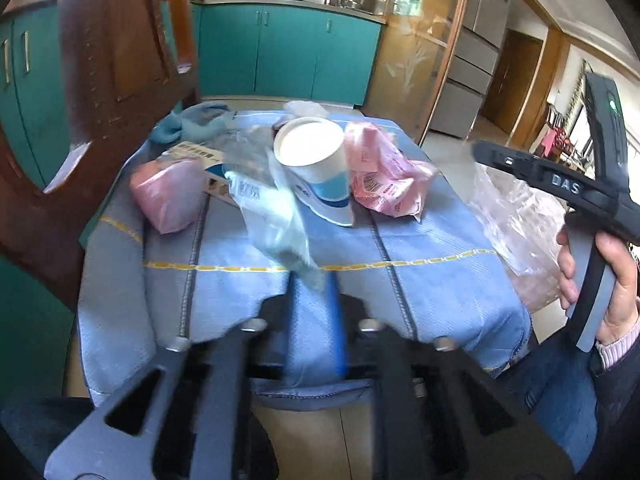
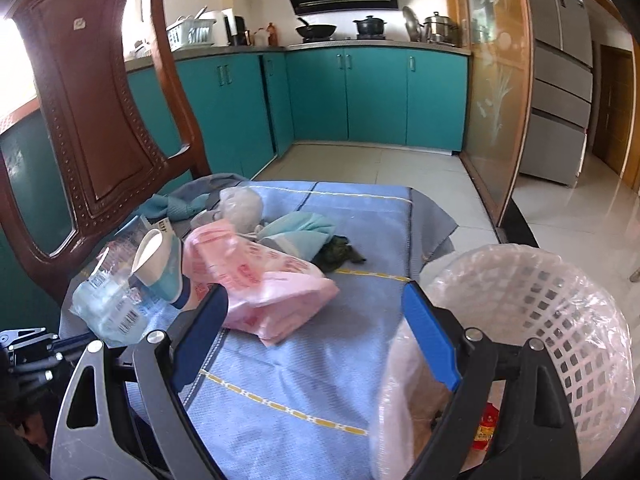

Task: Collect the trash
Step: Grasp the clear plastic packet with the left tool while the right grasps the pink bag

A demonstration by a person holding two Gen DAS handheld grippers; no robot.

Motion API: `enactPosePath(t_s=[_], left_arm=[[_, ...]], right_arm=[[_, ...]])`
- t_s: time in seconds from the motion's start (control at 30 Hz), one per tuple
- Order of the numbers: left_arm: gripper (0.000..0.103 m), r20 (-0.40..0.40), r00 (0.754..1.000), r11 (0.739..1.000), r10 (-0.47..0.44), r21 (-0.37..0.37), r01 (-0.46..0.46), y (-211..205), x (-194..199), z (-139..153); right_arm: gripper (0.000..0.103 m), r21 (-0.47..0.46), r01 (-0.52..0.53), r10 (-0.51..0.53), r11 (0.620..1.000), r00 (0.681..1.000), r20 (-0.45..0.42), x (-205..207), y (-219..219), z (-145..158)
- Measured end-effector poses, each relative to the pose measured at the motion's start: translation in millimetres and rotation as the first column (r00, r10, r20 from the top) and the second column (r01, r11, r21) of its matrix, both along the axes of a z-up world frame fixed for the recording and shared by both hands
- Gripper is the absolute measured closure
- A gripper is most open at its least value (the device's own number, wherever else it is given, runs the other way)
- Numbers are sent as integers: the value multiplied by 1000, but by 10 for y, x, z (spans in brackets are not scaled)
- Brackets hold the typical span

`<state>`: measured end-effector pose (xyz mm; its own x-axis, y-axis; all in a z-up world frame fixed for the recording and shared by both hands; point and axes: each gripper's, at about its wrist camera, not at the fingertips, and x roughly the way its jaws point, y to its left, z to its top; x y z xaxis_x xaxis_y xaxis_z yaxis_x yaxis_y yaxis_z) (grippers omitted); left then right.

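Note:
Trash lies on a chair seat covered by a blue cloth [image 1: 420, 248]. My left gripper [image 1: 316, 280] is shut on a clear plastic wrapper [image 1: 276, 216], lifted a little above the cloth. A tipped white and blue paper cup [image 1: 316, 160] lies behind it, with pink wrappers on its right [image 1: 384, 176] and left [image 1: 164, 192]. My right gripper [image 2: 316, 300] is open and empty, low over the cloth beside the pink wrapper [image 2: 272, 284]. The white basket [image 2: 560, 320], lined with a clear bag, stands at the seat's right.
The brown wooden chair back [image 2: 92, 112] rises at the left. A teal cloth [image 2: 300, 228] and a dark scrap [image 2: 336, 252] lie farther back on the seat. Teal kitchen cabinets [image 2: 360, 96] and tiled floor lie beyond.

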<state>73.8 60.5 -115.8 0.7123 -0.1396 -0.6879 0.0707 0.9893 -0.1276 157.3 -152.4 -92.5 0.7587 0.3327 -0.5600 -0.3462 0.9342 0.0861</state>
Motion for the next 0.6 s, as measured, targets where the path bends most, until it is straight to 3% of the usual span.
enactPosePath(t_s=[0.07,0.2,0.43,0.53,0.57,0.6], left_arm=[[42,15,999,999,43,-1,-43,22,-31,18],[30,-19,994,994,106,-16,-106,167,-2,-27],[30,-52,984,984,168,-54,-170,441,323,-73],[30,-72,981,981,182,-50,-185,471,433,-123],[31,-73,980,981,183,-57,-187,477,451,-130],[42,-76,981,981,177,-65,-182,479,467,-134]], right_arm=[[16,-7,-10,10,1000,1000,-7,2,45,-4],[16,-38,-39,38,999,999,-17,3,164,-45],[16,-108,-122,113,987,990,-84,202,467,-186],[16,-185,-136,118,973,987,-107,297,642,-311],[16,-213,-133,111,968,988,-109,329,693,-354],[16,-229,-131,107,965,988,-112,354,716,-384]])
